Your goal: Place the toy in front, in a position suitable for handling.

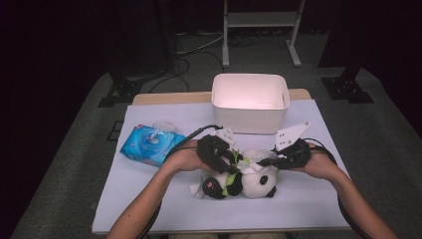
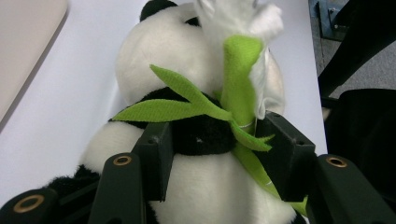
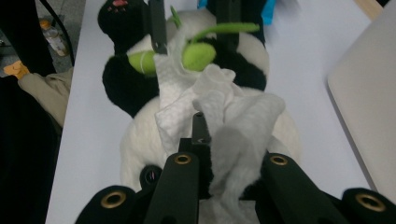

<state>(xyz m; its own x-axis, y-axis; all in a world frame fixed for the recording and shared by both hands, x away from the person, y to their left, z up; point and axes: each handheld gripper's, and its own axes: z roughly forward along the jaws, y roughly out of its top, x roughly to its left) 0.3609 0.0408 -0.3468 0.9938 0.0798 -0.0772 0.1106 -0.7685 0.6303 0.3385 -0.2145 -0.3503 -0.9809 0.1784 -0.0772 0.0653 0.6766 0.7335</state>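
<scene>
A black-and-white panda plush [image 1: 256,184] lies on its side near the table's front, holding a green felt bamboo sprig [image 2: 240,74]. My left gripper [image 1: 231,167] comes in from the left. In the left gripper view its jaws [image 2: 219,140] press on either side of the panda's [image 2: 163,51] black arm and the bamboo stalk. A crumpled white wipe [image 3: 219,102] rests on the panda's belly [image 3: 140,140]. My right gripper [image 3: 217,135] is shut on that wipe [image 1: 251,167], reaching in from the right [image 1: 261,163].
A blue pack of wet wipes [image 1: 149,143] lies at the left of the white table top [image 1: 164,209]. A white plastic bin [image 1: 250,102] stands at the back, just behind both grippers. Its wall [image 3: 369,93] is close on the right in the right gripper view.
</scene>
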